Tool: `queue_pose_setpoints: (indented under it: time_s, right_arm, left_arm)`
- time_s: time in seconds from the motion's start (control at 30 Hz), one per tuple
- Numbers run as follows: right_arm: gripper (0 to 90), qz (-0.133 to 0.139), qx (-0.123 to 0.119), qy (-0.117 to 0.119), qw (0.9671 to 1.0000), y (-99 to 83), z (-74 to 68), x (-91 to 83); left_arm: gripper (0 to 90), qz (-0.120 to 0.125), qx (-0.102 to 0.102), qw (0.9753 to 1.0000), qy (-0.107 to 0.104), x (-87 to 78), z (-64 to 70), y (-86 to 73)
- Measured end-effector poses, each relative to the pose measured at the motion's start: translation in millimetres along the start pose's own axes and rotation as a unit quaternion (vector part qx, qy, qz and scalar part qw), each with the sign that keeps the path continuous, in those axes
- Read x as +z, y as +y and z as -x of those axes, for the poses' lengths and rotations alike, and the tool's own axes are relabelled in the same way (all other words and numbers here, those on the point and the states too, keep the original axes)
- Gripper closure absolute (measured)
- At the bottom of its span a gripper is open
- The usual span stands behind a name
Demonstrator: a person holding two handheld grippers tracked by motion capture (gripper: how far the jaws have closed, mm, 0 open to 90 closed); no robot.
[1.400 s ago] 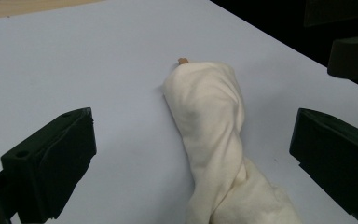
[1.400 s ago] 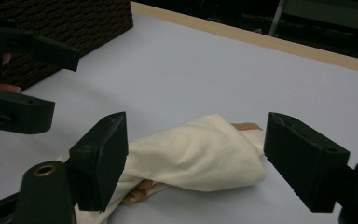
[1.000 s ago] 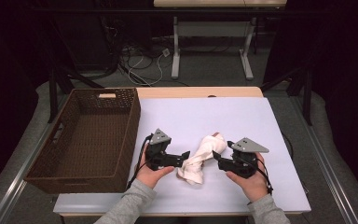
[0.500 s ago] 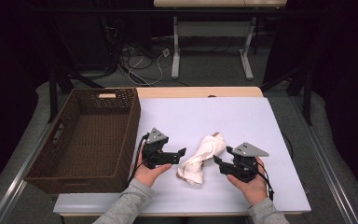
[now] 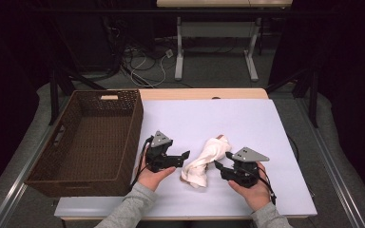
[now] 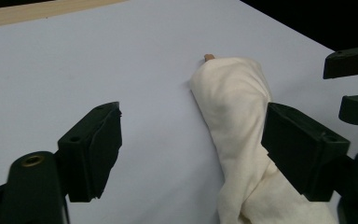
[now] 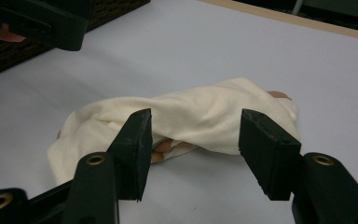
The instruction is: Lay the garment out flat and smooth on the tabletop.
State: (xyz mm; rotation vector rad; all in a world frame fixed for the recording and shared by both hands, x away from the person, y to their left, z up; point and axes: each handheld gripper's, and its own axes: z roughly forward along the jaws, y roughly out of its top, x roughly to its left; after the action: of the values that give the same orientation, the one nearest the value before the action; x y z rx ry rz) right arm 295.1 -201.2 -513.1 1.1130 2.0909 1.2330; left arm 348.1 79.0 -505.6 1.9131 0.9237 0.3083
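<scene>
A cream cloth [image 5: 204, 159] lies bunched in a long roll on the white table [image 5: 209, 118], with something tan peeking out at its far end [image 6: 209, 57] and under its fold [image 7: 168, 145]. My left gripper [image 5: 182, 159] sits just left of the roll, open; in the left gripper view [image 6: 193, 121] the cloth [image 6: 235, 116] lies against the right jaw, not pinched. Just right of the roll, my right gripper [image 5: 222, 161] is open too. In the right gripper view [image 7: 198, 125] the cloth [image 7: 200, 114] lies across the gap just beyond the jaws.
A brown wicker basket [image 5: 76, 175] stands along the table's left side, close to my left hand. The white surface runs on behind and to the right of the cloth. A tan table edge [image 5: 204, 93] lies at the back.
My right gripper has slipped a little toward the front edge of the table. The left gripper and the cloth have barely moved.
</scene>
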Motion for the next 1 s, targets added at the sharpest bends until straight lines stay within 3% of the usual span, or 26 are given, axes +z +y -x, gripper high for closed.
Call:
queue_pose_setpoints:
  time_s: [0.27, 0.33, 0.53, 0.7, 1.0]
  right_arm:
    - [46.1, -0.007, 0.005, 0.004, 1.0, -2.2, -5.4, 2.7]
    - [46.6, -0.008, 0.0, 0.006, 0.9999, -2.4, -5.9, 3.2]
    - [48.6, -0.027, 0.006, 0.019, 0.9994, -5.3, -15.9, 8.6]
    - [49.9, -0.042, 0.005, 0.034, 0.9985, -6.6, -22.1, 12.9]
    - [50.2, -0.051, -0.026, 0.056, 0.9968, -5.7, -43.3, 23.0]
  left_arm:
    - [31.3, -0.018, 0.007, 0.9998, -0.003, 6.1, 4.8, -3.8]
    - [32.7, -0.019, 0.017, 0.9997, 0.002, 7.9, 6.1, -5.1]
    - [39.6, -0.04, 0.008, 0.9991, -0.009, 12.5, 12.6, -8.9]
    - [40.9, -0.045, 0.006, 0.9989, -0.006, 14.8, 14.4, -11.2]
    - [41.4, -0.048, 0.007, 0.9988, 0.0, 13.6, 13.8, -12.3]
